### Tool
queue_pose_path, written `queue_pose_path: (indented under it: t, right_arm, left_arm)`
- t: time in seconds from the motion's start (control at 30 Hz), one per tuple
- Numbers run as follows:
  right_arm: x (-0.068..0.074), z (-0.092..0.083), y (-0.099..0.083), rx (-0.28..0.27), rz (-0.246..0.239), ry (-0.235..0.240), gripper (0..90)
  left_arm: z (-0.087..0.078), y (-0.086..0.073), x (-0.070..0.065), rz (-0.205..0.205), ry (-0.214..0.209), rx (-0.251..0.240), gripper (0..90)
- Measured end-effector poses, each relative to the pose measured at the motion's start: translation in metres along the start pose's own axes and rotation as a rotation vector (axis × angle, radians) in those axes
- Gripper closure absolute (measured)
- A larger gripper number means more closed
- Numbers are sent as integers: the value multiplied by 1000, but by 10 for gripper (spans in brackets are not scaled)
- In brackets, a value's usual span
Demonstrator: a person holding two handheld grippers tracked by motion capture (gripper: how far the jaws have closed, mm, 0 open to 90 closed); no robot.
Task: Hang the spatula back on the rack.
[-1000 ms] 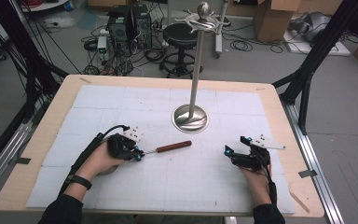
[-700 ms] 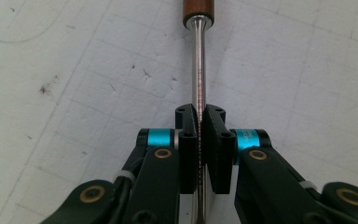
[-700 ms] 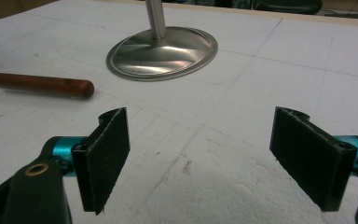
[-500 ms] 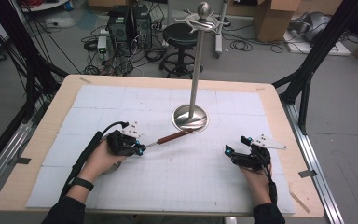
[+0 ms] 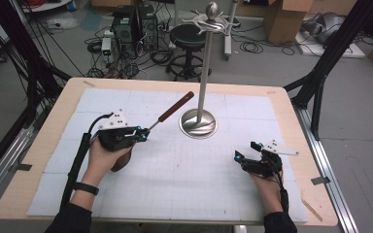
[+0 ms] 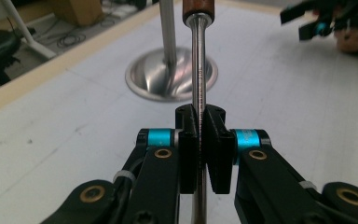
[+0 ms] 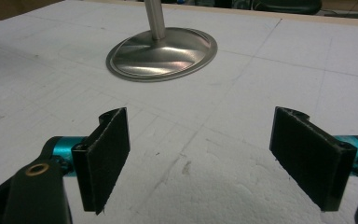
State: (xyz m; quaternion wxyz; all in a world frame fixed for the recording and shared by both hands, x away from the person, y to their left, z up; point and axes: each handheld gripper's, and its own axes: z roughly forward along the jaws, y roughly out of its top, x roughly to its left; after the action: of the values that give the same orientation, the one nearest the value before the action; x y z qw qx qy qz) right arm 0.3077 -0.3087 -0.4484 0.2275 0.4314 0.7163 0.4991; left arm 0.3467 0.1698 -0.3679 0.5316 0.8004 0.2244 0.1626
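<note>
A long tool with a steel shaft (image 6: pixel 199 84) and a reddish-brown wooden handle (image 5: pixel 176 106) is clamped in my left gripper (image 5: pixel 143 133), which is shut on the shaft. The tool is lifted off the table and slants up and to the right, its handle near the pole of a metal stand (image 5: pixel 204 73). In the left gripper view the pads (image 6: pixel 189 140) squeeze the shaft, with the stand's round base (image 6: pixel 168 77) behind. My right gripper (image 5: pixel 245 154) rests at the table's right, open, with nothing between its pads (image 7: pixel 107 149); the stand base (image 7: pixel 163 49) lies ahead of it.
White foam sheet (image 5: pixel 184 174) covers the wooden table (image 5: pixel 43 145). The stand carries hooks at its top (image 5: pixel 211 22). Beyond the table are a stool (image 5: pixel 189 36), computer boxes (image 5: pixel 131 24), cables and cardboard boxes on the floor.
My left gripper has risen with the tool: it lay flat on the foam a second ago, then tilted, and now its handle points up toward the stand's pole. The right gripper has stayed put.
</note>
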Motion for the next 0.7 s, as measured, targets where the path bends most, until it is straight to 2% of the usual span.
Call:
queue_pose_path:
  t: [0.2, 0.3, 0.33, 0.37, 0.6, 0.7]
  right_arm:
    - [0, 0, 0, 2, -1, -1, 192]
    - [1, 0, 0, 3, 3, 0, 192]
    - [0, 0, 0, 2, 2, 0, 192]
    - [1, 0, 0, 3, 2, 0, 192]
    - [0, 0, 0, 3, 3, 3, 192]
    - [1, 0, 0, 5, 1, 3, 192]
  left_arm:
    - [-11, 16, 0, -10, 17, -128, 845]
    - [-15, 25, -1, 0, 30, -177, 845]
    - [-15, 25, -1, 0, 30, -177, 845]
    - [-17, 33, -2, 12, 37, -208, 845]
    - [-22, 59, -5, 43, 63, -298, 845]
    - [-22, 67, -4, 47, 58, -314, 844]
